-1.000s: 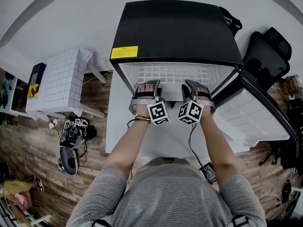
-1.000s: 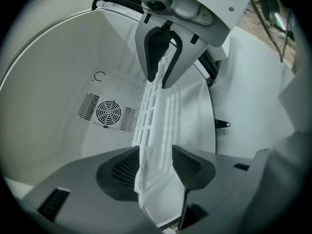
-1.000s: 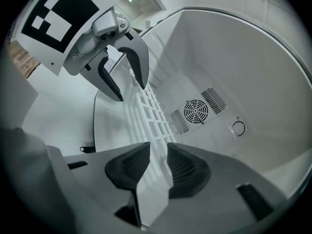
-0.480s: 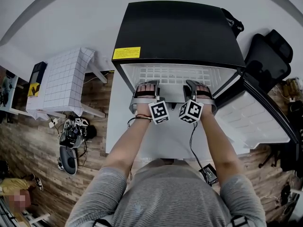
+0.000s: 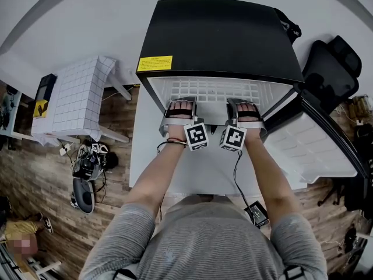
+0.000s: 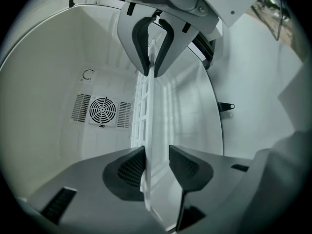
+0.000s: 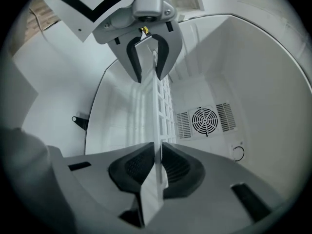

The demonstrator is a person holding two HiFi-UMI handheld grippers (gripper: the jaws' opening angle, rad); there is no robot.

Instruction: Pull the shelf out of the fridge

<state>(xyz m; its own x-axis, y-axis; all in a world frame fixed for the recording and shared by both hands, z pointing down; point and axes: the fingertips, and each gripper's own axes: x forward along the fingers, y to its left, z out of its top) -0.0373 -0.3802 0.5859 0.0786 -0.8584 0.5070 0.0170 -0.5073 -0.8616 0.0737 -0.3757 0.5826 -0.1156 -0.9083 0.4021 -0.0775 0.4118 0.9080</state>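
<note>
Pinching the near edge of the white grid shelf (image 7: 163,106) with the right gripper (image 7: 157,152), pads pressed to both faces after just closing in. Not yet clamped with the left gripper (image 6: 157,155): just been closing too, with the same shelf edge between the jaws, but seemingly touching one pad only and parted from the other. Lying inside the fridge (image 5: 221,34), high in the open white cavity, ahead of the fan grille (image 6: 102,111) on the far wall, with the door (image 5: 309,147) swung out to the right.

Likely to go wrong from here: pulling before biting down with the left, so dragging by the right side alone, skewing the shelf against the cavity walls and jamming it. Also risky: slipping off the thin plastic edge under a hard tug, or letting the far end drop once clear of its supports.
</note>
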